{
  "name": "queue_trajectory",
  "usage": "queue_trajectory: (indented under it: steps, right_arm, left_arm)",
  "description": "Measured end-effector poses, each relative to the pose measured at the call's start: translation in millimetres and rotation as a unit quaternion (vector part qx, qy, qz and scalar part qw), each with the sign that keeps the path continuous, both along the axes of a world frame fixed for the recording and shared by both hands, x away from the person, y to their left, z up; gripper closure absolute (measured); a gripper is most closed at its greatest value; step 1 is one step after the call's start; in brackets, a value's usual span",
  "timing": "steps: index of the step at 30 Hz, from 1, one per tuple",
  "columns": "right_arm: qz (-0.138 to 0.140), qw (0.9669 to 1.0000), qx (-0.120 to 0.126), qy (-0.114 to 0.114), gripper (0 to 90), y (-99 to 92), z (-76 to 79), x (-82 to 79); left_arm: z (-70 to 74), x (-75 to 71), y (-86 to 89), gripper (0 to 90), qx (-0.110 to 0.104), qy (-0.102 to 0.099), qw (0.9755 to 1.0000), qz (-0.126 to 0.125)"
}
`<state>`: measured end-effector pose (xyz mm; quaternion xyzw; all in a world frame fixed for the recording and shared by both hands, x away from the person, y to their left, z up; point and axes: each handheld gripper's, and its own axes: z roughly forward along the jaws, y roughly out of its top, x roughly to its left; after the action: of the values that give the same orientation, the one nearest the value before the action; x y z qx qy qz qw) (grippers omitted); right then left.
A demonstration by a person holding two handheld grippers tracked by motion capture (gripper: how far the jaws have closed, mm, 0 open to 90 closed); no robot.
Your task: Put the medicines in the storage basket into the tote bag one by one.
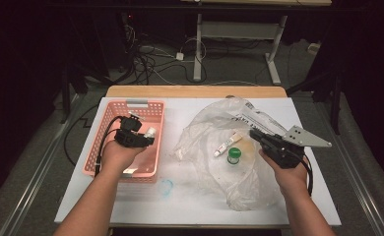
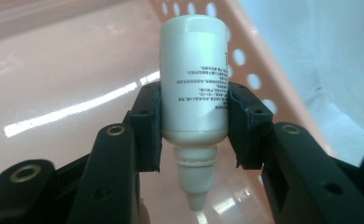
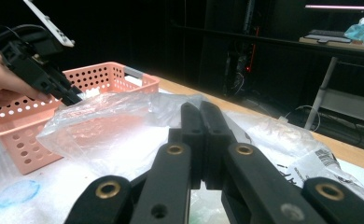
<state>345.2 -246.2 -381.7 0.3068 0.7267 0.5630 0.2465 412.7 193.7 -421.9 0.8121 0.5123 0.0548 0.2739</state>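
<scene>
Left gripper view: white dropper bottle, nozzle down.

Dark room behind a white-topped table: tangled cables on grey floor, white desk legs, a blue smudge on the tabletop.

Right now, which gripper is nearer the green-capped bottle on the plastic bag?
Right. The right gripper sits just beside the green-capped bottle; the left gripper is over the pink basket.

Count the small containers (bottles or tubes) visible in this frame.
3: a white dropper bottle held over the pink basket; a white tube and a green-capped bottle on the plastic bag. Folds may hide others.
</scene>
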Motion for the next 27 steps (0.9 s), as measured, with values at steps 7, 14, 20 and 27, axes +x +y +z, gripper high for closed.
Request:
queue_trajectory:
  steps: [7, 14, 20, 27]
  right_arm:
    - [0.000, 1.0000, 0.000, -0.001, 90.0, -0.2, 0.7, -0.7]
    - [0.000, 1.0000, -0.001, -0.001, 90.0, -0.3, 0.0, -0.1]
    - [0.000, 1.0000, -0.002, 0.002, 90.0, 1.3, -0.8, -0.1]
    - [0.004, 1.0000, -0.007, 0.001, 90.0, 4.6, -2.9, 0.3]
  left_arm:
    - [10.3, -19.7, -1.9, 58.0, -0.013, -0.049, 0.9987, -0.008]
    - [15.1, -41.3, -0.9, 58.0, -0.049, -0.083, 0.9951, -0.020]
    - [18.0, -61.6, -4.0, 58.0, -0.074, -0.120, 0.9896, -0.029]
    - [10.3, -81.0, -6.0, 58.0, -0.106, -0.146, 0.9829, -0.038]
